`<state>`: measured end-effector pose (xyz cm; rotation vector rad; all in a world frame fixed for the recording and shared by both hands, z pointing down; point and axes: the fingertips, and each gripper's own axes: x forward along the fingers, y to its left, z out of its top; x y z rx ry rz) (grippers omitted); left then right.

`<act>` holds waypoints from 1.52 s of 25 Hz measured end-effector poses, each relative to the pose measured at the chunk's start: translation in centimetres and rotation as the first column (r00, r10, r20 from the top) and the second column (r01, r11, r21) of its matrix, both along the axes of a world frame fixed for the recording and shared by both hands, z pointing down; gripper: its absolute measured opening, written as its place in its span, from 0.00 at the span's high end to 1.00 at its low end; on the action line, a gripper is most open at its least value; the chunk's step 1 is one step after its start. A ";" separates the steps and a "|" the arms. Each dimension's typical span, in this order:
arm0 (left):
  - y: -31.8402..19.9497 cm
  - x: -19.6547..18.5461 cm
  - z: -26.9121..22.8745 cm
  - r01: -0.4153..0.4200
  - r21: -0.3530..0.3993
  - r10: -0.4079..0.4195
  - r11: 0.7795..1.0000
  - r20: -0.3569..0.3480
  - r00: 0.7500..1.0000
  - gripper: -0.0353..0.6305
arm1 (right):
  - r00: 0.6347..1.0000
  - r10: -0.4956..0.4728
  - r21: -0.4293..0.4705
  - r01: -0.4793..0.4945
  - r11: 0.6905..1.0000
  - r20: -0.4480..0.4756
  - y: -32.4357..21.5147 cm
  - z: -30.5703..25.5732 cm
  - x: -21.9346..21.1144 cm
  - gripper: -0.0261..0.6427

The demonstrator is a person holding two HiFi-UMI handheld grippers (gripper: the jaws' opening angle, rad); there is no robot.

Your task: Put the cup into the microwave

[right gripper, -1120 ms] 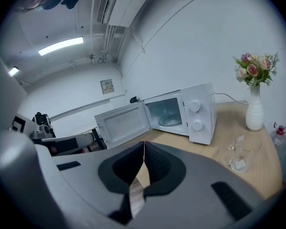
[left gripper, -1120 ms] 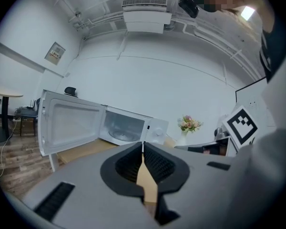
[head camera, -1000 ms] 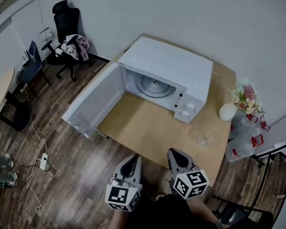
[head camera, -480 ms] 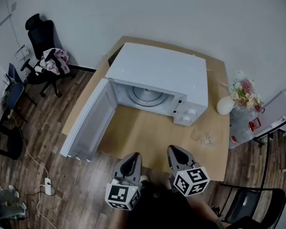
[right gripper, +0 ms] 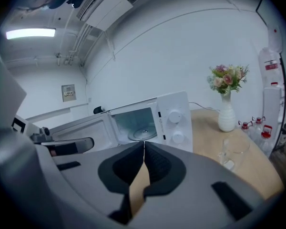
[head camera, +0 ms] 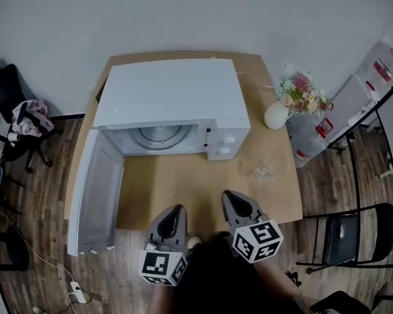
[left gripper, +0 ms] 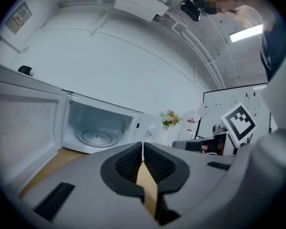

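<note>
On the table, a seemingly glass cup (microwave open).

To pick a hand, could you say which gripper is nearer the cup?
The right gripper: the glass cup stands ahead of it, the left gripper farther off.

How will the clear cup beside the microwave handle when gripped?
The cup looks like clear glass: probably rigid, smooth, slippery to grip, and fragile if knocked. It seems upright on the table, so a high push might tip it.
</note>
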<state>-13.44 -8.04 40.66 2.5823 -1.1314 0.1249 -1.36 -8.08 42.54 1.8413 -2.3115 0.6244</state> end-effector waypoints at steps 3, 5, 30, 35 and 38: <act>-0.1 2.3 0.1 -0.067 -0.001 0.067 0.998 -0.003 0.998 0.93 | 0.998 0.057 0.006 -0.057 0.998 -0.002 0.3 0.0 2.0 0.97; -0.2 4.0 0.1 -0.114 -0.001 0.114 0.994 -0.004 0.993 0.93 | 0.995 0.099 0.010 -0.098 0.995 -0.002 0.5 0.0 3.5 0.97; -1.6 19.2 5.7 -0.393 -0.149 0.402 0.908 0.042 0.915 0.93 | 0.948 0.312 -0.170 -0.319 0.932 -0.069 3.3 7.6 19.5 0.61; -2.9 20.6 7.6 -0.389 -0.173 0.405 0.905 0.065 0.912 0.93 | 0.959 0.248 -0.178 -0.270 0.946 -0.138 1.9 10.3 21.2 0.54; -3.5 21.3 8.8 -0.379 -0.191 0.399 0.905 0.079 0.914 0.93 | 0.966 0.219 -0.187 -0.242 0.952 -0.136 1.0 12.0 22.2 0.51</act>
